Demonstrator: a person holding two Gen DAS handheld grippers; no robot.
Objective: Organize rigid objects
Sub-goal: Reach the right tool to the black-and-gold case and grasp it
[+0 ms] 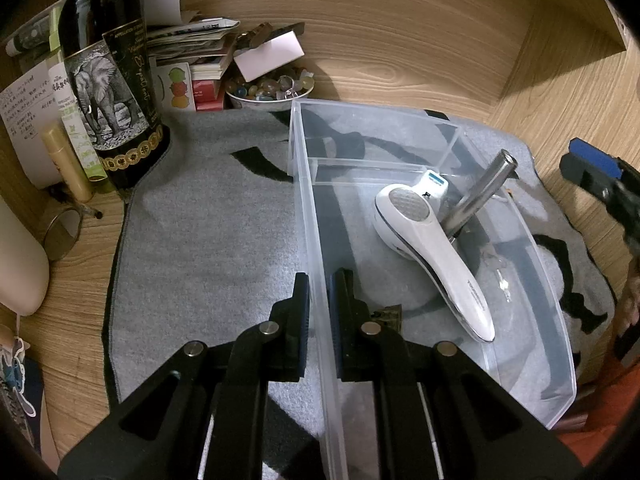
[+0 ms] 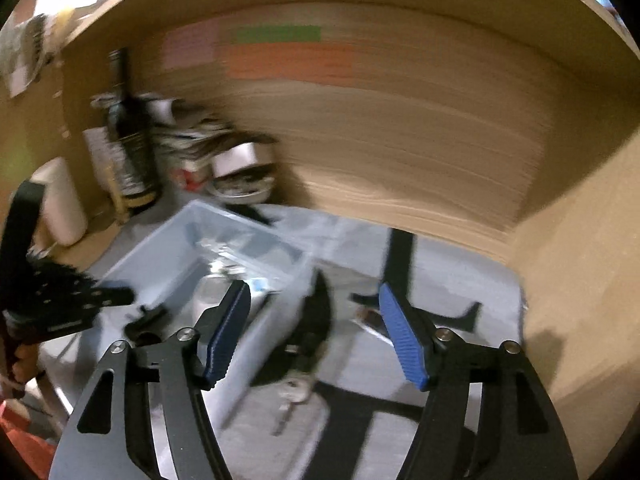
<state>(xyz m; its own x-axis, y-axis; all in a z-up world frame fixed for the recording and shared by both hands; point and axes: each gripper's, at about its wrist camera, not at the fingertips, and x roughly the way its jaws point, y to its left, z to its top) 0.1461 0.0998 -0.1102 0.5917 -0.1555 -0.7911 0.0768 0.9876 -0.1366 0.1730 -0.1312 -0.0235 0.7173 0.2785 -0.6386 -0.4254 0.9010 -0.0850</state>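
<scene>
A clear plastic bin [image 1: 316, 240] stands on a grey mat [image 1: 208, 232]. Inside it lie a white handheld device [image 1: 432, 248] and a metal tube [image 1: 480, 192] that leans on the far wall. My left gripper [image 1: 319, 292] is shut on the bin's left wall, one finger outside and one inside. My right gripper [image 2: 314, 324] is open and empty, hovering over the mat just right of the bin [image 2: 224, 248]; it also shows at the right edge of the left wrist view [image 1: 600, 176]. A small metal object [image 2: 294, 392] lies on the mat below it. The right wrist view is blurred.
A dark wine bottle [image 1: 108, 80] stands at the back left beside tubes, papers and a bowl of stones [image 1: 270, 88]. A glass [image 1: 62, 232] lies on the wooden desk at left. Wooden walls close off the back and right.
</scene>
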